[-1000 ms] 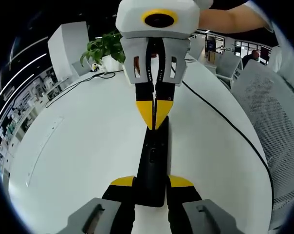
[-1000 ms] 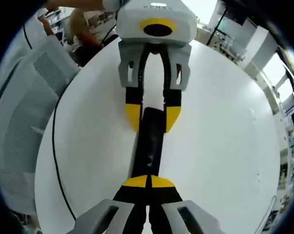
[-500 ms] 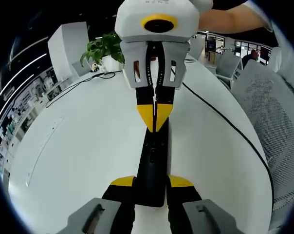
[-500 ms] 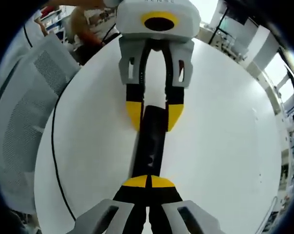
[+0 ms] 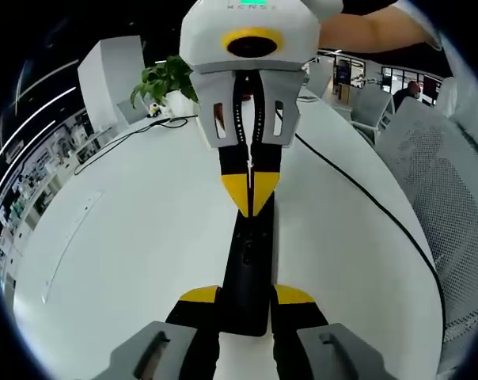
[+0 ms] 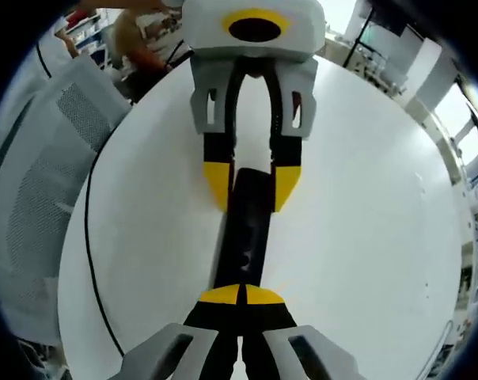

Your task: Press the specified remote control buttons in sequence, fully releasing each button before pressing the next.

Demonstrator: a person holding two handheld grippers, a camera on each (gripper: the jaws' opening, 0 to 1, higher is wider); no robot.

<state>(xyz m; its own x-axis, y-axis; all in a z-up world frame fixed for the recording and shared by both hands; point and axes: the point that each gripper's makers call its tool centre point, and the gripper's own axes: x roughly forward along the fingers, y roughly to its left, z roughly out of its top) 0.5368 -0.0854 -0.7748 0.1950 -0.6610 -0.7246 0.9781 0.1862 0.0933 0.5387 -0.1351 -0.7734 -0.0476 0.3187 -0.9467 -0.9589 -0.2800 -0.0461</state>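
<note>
The hard, light, slippery remote (image 5: 249, 261) on the table (image 5: 128, 253) is squeezed at one end by the left gripper (image 5: 247, 297), while the right gripper (image 6: 240, 297), tips pinched together, rests on top.

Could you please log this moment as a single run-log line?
left gripper: shut on remote near end | right gripper: shut, tips over remote's button face | remote: flat on white table | cable: beside

Left gripper (image 5: 245, 299) jaws apart, clamping remote's (image 5: 249, 269) sides; right gripper (image 6: 242, 295) jaws together, tips on remote.
</note>
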